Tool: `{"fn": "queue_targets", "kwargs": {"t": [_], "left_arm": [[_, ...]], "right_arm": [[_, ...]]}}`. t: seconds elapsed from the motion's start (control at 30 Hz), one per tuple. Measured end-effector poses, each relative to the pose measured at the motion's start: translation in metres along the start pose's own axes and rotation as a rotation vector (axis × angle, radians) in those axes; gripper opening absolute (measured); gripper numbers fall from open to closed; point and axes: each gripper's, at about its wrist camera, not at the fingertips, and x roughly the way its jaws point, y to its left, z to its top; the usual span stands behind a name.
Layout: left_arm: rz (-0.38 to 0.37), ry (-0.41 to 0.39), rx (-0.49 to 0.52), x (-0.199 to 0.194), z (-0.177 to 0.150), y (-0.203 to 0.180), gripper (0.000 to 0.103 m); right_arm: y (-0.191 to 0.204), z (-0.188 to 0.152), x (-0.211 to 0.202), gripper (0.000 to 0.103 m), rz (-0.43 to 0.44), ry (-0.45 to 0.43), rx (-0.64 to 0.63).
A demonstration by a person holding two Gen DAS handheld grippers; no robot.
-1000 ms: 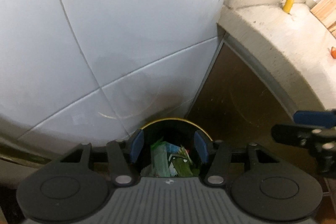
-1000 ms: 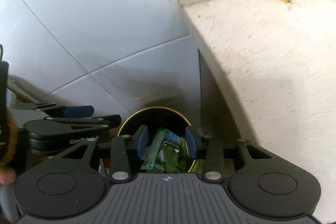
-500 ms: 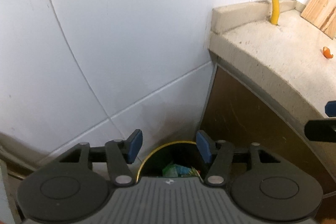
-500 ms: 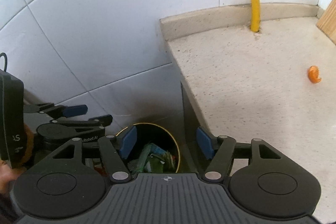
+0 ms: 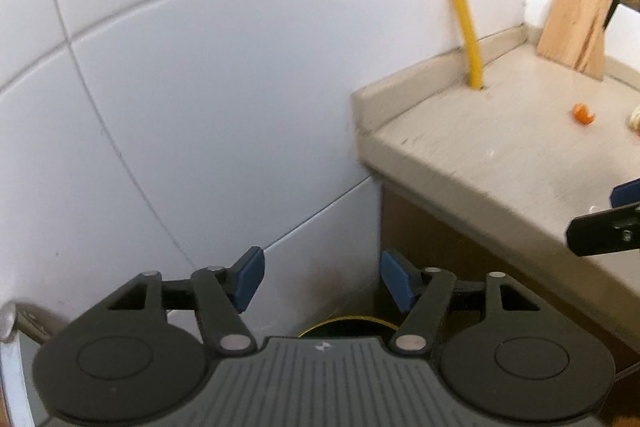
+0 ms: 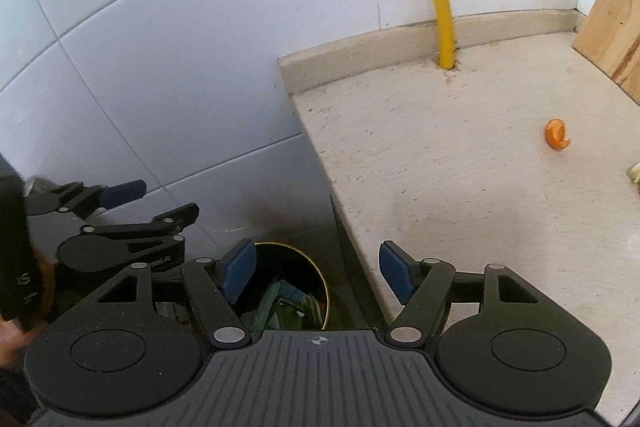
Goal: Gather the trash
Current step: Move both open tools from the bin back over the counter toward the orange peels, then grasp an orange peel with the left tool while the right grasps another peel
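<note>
A black bin with a yellow rim [image 6: 325,283] stands on the floor in the corner between the tiled wall and the cabinet, with green wrappers [image 6: 288,307] inside. Only a sliver of the bin's rim [image 5: 344,320] shows in the left wrist view. My right gripper [image 6: 317,273] hovers above the bin, jaws opening and nothing between them. My left gripper [image 5: 322,279] is also opening and empty; it shows again at the left [image 6: 162,200]. An orange peel [image 6: 556,134] [image 5: 583,113] lies on the beige countertop [image 6: 440,167] [image 5: 500,155].
A yellow pipe [image 6: 440,7] runs up the white tiled wall from the counter's back edge. A wooden board [image 6: 612,23] leans at the back right. A pale scrap [image 6: 634,173] lies at the counter's right edge. The brown cabinet side [image 5: 440,247] drops below the counter.
Both grippers have risen and tilted up from the bin, and their jaws have widened. The countertop and the orange peel have come into view; the bin has slid to the bottom.
</note>
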Motion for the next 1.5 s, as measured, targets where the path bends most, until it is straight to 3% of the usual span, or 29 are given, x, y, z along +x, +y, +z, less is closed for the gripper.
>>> {"fn": "queue_targets", "kwargs": {"t": [0.37,0.67,0.87,1.17,1.5], "left_arm": [[-0.157,-0.086,0.124,-0.02,0.035,-0.062,0.068],[-0.297,-0.116,0.289,-0.012,0.07,-0.149,0.068],[-0.351,-0.093,0.309,0.014,0.096,-0.183,0.068],[-0.388,-0.01,0.222,0.071,0.133,-0.209,0.068],[-0.379,0.009,0.241,0.11,0.141,-0.238,0.068]], "right_arm": [[-0.056,-0.016,-0.044,0.084,-0.066,-0.094,0.086],[-0.147,-0.032,-0.076,0.085,-0.256,-0.155,0.262],[-0.195,-0.04,-0.088,0.085,-0.328,-0.168,0.349],[-0.245,-0.033,-0.081,0.085,-0.349,-0.165,0.392],[-0.282,-0.013,-0.044,0.085,-0.28,-0.166,0.358]]}}
